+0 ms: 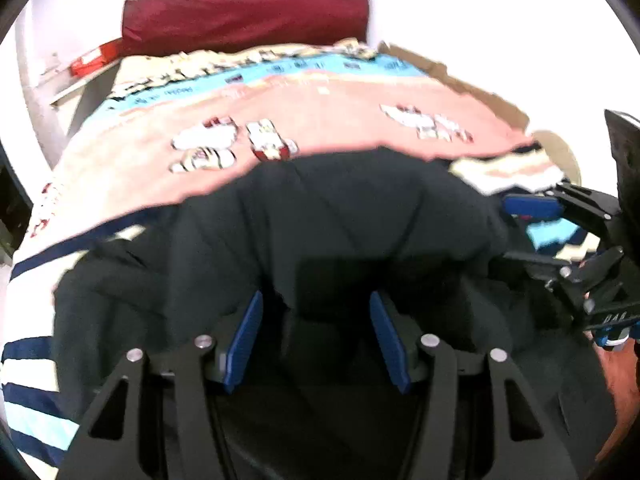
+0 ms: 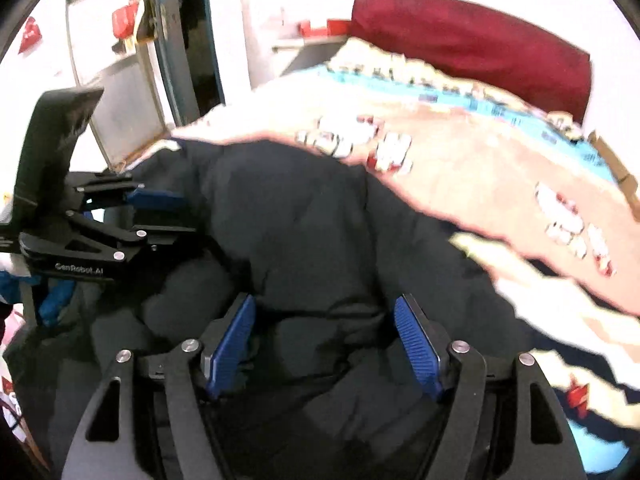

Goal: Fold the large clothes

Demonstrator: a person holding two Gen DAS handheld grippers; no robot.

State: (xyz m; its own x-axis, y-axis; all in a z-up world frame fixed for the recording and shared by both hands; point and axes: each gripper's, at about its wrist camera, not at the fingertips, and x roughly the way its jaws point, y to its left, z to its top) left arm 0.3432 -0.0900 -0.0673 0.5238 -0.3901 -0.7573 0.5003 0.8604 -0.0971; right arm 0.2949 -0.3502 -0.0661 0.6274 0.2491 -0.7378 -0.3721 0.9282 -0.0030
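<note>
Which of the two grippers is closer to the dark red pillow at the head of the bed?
Cannot tell: both look about equally far. The left gripper and right gripper hover side by side over the black garment, with the dark red pillow well beyond both.

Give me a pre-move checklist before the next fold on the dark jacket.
1. Left gripper jaws apart, nothing pinched: ok.
2. Right gripper jaws apart, nothing pinched: ok.
3. Dark jacket under both grippers, within the jaws' line: ok.
4. Jacket flat and smoothed: not ok, bunched and puffy.
5. Fold edge or hem located: cannot tell, frames blurred.
6. Space on patterned bedspread beyond the jacket, before the maroon pillow: ok.
</note>
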